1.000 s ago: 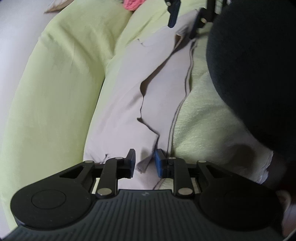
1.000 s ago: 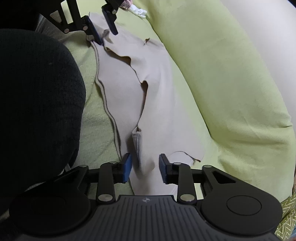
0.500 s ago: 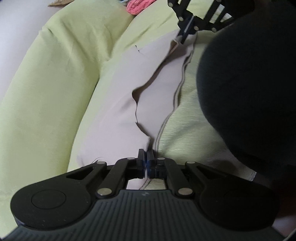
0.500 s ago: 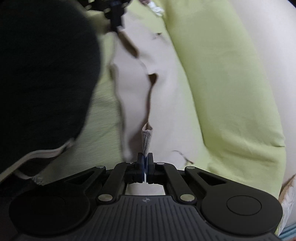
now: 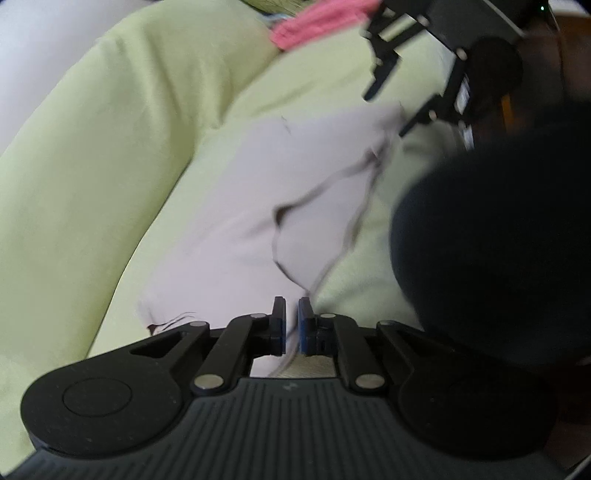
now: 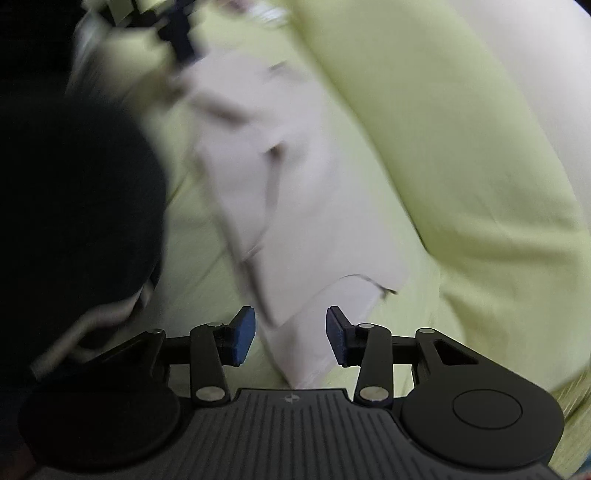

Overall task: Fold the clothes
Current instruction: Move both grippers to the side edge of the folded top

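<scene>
Lying flat on a lime-green cushioned seat (image 5: 388,77), the beige garment (image 5: 240,206) runs lengthwise from one gripper toward the other, both views blurred.

Left gripper (image 5: 291,326) — its jaws are opening, a narrow gap showing between the blue pads (image 5: 305,325). The garment's near corner and dark seam edge sit in that gap; whether the pads press the cloth cannot be told. Left of this gripper the garment's frayed corner lies near the rounded green bolster (image 5: 110,166). To the right, a bare strip of seat, then a large dark rounded shape (image 5: 498,240) filling that side.

Right gripper (image 6: 290,338) — jaws opening, pads (image 6: 243,334) well apart and not touching cloth. The garment's (image 6: 314,221) near end lies between and below them, a folded flap edge just ahead. To the right, a band of open green seat, then the bolster (image 6: 461,147) rising behind. To the left, the dark shape (image 6: 74,221) crowds close.

A pink cloth (image 5: 317,22) lies at the far end of the seat, beyond the right gripper in the left wrist view. A pale wall (image 6: 535,55) stands behind the bolster.
</scene>
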The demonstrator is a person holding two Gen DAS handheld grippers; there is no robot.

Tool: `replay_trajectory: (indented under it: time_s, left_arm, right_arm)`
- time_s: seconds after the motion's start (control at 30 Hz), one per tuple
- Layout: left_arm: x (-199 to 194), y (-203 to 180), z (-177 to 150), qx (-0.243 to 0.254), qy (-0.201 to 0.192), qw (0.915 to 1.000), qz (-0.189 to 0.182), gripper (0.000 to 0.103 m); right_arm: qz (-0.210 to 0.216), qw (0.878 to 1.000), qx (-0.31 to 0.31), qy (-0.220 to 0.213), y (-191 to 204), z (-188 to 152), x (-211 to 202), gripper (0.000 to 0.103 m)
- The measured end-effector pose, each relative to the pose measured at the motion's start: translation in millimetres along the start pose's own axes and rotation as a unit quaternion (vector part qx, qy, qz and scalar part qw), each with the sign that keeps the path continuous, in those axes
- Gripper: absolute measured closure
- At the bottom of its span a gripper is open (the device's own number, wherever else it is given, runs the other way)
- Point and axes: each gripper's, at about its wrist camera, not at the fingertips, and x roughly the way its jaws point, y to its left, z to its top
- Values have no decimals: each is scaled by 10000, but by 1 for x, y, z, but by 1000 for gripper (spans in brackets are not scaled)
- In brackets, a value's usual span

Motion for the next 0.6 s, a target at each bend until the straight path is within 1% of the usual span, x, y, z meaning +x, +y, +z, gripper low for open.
replay_trajectory:
  time_s: [0.03, 0.07, 0.1, 0.13, 0.17, 0.2, 0.23, 0.27, 0.3, 0.33, 0.37, 0.4, 0.43, 0.47, 0.5, 0.53, 0.57, 0.6]
  left_arm:
    - [-1, 8, 1, -211, -48, 9998, 39, 95]
    - [3, 16, 2, -485, -41, 9988, 86, 94]
    - [8, 24, 3, -760, -33, 9970, 133, 94]
    - [17, 30, 3, -1031, 13, 9944, 213, 94]
    - [27, 36, 3, -1315, 102, 9908, 295, 93]
    - [38, 41, 3, -1613, 202, 9863, 271, 94]
    - [49, 46, 3, -1910, 303, 9808, 244, 93]
    - [55, 46, 1, -2102, 386, 9767, 212, 93]
    - [61, 46, -1, -2292, 470, 9721, 181, 93]
    - [66, 43, -2, -2370, 591, 9697, 87, 95]
    - [68, 37, -3, -2335, 655, 9701, 20, 97]
    - [63, 31, -2, -2177, 628, 9740, 11, 99]
    - [58, 25, -2, -2017, 600, 9776, 2, 99]
    - [56, 28, 0, -2007, 575, 9780, -43, 98]
    - [54, 31, 3, -2000, 549, 9782, -88, 93]
    - [56, 43, 6, -2126, 452, 9760, -114, 91]
    - [59, 54, 10, -2254, 354, 9735, -139, 91]
    - [63, 65, 13, -2385, 281, 9707, -65, 91]
  right_arm:
    - [77, 9990, 417, -109, -10, 4, -1, 67]
    - [204, 9956, 891, -226, -19, 7, 0, 77]
    - [386, 9893, 1373, -306, -27, 10, 5, 81]
    - [593, 9803, 1859, -319, -33, 10, 13, 84]
    - [804, 9683, 2344, -310, -39, 9, 22, 87]
    - [980, 9560, 2757, -228, -40, 4, 26, 88]
    - [1137, 9429, 3130, -101, -42, -2, 33, 88]
    - [1288, 9297, 3450, 50, -42, -9, 39, 88]
    - [1394, 9207, 3639, 227, -42, -15, 47, 88]
    - [1402, 9177, 3708, 267, -43, -20, 47, 91]
    - [1400, 9184, 3688, 309, -44, -23, 43, 91]
    - [1370, 9215, 3612, 405, -45, -23, 39, 91]
    - [1292, 9255, 3534, 433, -48, -18, 40, 90]
    - [1200, 9295, 3460, 430, -52, -13, 43, 87]
    - [1140, 9309, 3453, 340, -59, -9, 44, 88]
    - [1081, 9304, 3496, 207, -68, -4, 50, 88]
    - [1018, 9294, 3547, 69, -76, 0, 59, 87]
    - [954, 9281, 3598, -68, -85, 5, 68, 87]
